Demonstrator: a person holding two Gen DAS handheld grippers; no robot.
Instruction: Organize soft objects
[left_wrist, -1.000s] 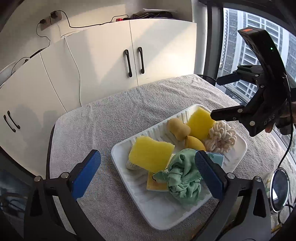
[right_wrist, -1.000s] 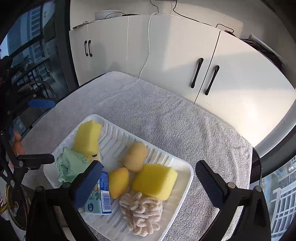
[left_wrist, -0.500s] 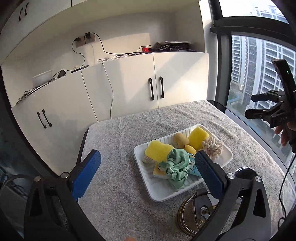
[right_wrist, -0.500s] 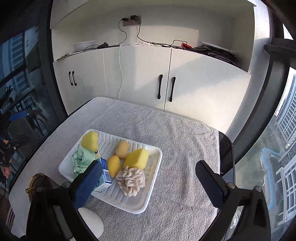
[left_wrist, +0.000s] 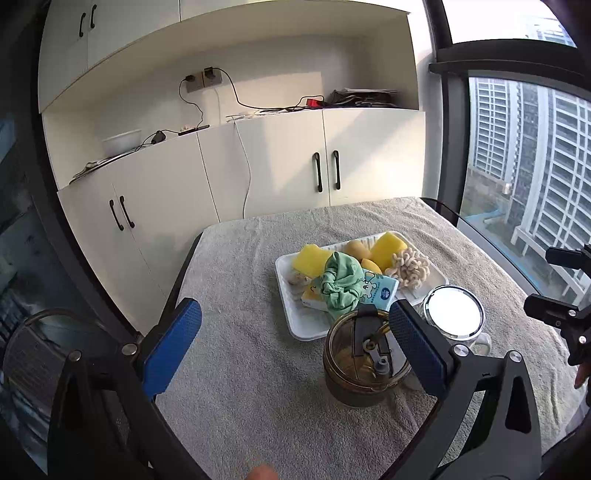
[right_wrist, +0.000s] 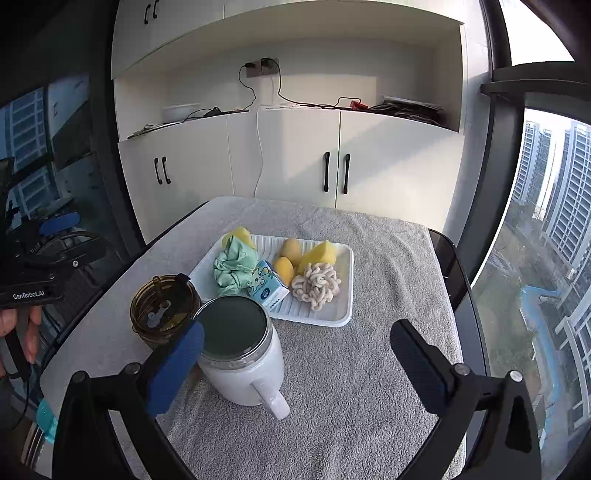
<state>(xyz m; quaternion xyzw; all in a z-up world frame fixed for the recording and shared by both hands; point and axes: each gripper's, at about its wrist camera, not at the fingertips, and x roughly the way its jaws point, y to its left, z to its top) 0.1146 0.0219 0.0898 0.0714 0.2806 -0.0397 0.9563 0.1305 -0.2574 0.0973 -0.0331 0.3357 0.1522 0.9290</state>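
We log a white ribbed foam tray (right_wrist: 334, 317) on the grey towelled desk (right_wrist: 388, 266), toward its far half; in the right wrist view the tray's long axis runs left to right, its short sides angling away from us.

Inside the tray: a crumpled mint-green cloth (right_wrist: 232, 267) at the left, soft and knotted; behind it a yellow sponge block (right_wrist: 242, 233), mostly hidden; a small blue-and-white carton (right_wrist: 266, 285) lying tilted just right of the cloth, its long axis pointing from far left to near right; two smooth rounded yellow-orange pieces (right_wrist: 283, 269) mid-tray, one behind the other; a wedge of yellow sponge (right_wrist: 320, 253) far right; a cream knot of looped chenille cord (right_wrist: 317, 285) at the near right, touching the wedge.

Just near of the tray stand a white mug with a dark lid (right_wrist: 240, 347), handle toward us, and an amber translucent tumbler (right_wrist: 162, 310) to its left; the two stand close, and whether they touch we cannot tell.

Left tongs (left_wrist: 295, 350): released, blue pads wide apart, nothing between them, held above the near desk. Right tongs (right_wrist: 295, 363): released likewise, pads spread, empty, the mug seen behind the left pad.
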